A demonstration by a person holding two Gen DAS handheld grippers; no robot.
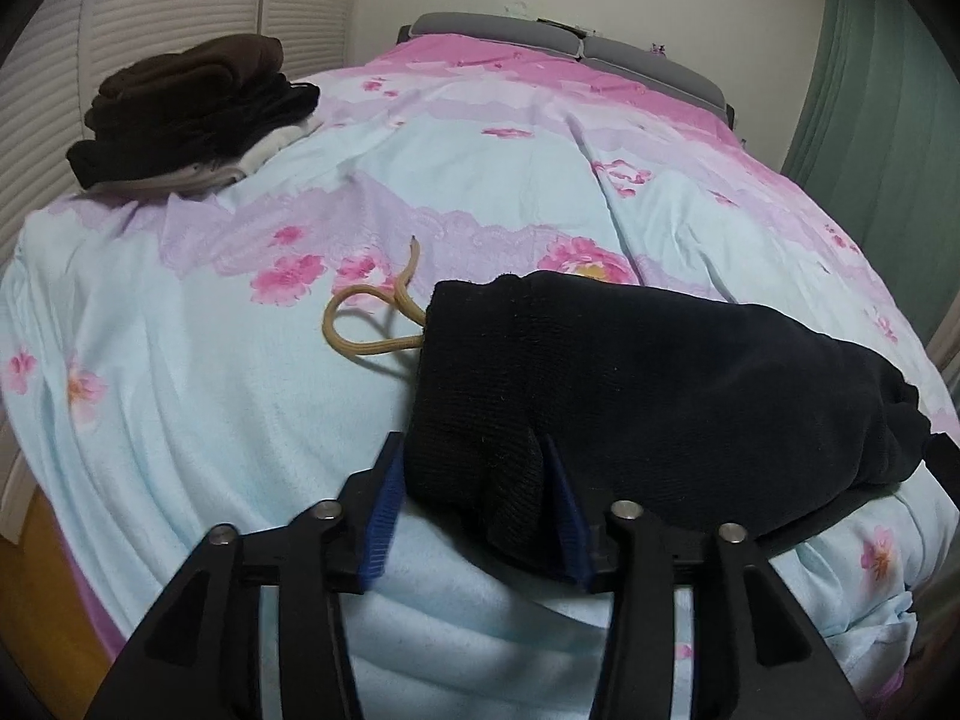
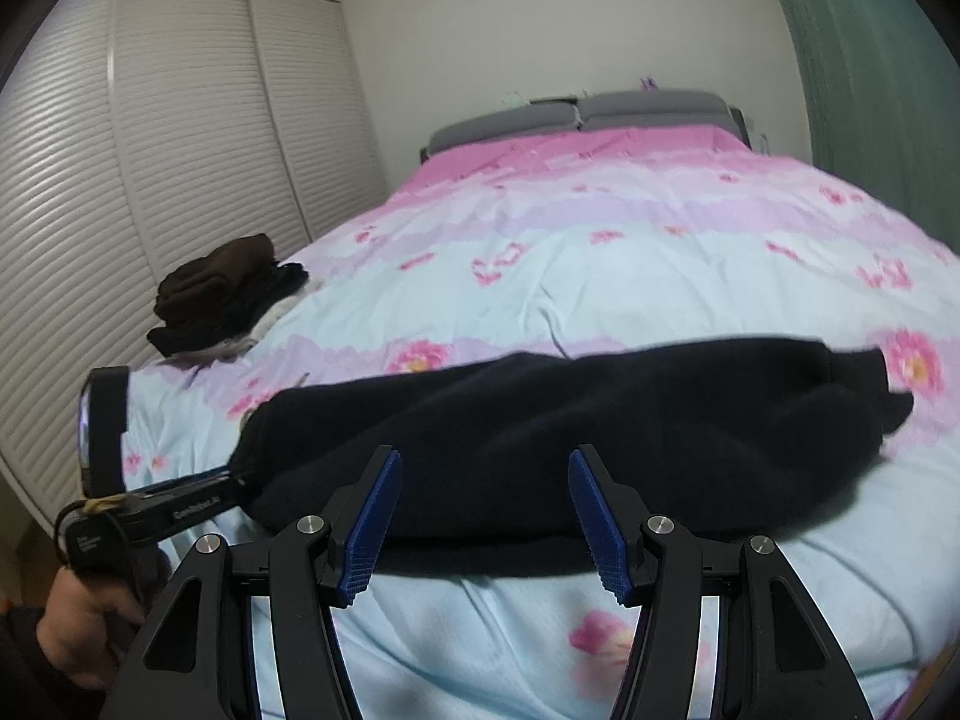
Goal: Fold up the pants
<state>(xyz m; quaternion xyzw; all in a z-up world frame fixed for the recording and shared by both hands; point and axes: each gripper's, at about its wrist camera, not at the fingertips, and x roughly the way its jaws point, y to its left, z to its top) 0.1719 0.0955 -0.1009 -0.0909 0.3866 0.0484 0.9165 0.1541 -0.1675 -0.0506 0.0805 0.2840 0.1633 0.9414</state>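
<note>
While the black pants [image 1: 630, 372] lie bunched in a long roll across the near edge of the bed [image 1: 240, 360], I judge I'm midway through folding: they look already doubled lengthwise, with the waistband end toward the left and its tan drawstring [image 1: 366, 324] looping out onto the quilt. My left gripper [image 1: 474, 504] has its blue pads set wide around that ribbed end; cloth sits between them, but I can't tell whether they actually pinch it. My right gripper [image 2: 483, 516] stands spread, both pads apart over the middle of the pants [image 2: 570, 420], gripping nothing. Next, I think, I need a firm hold on each end before carrying one over the other. A pile of dark folded clothes [image 1: 192, 114] waits at the far left corner.
</note>
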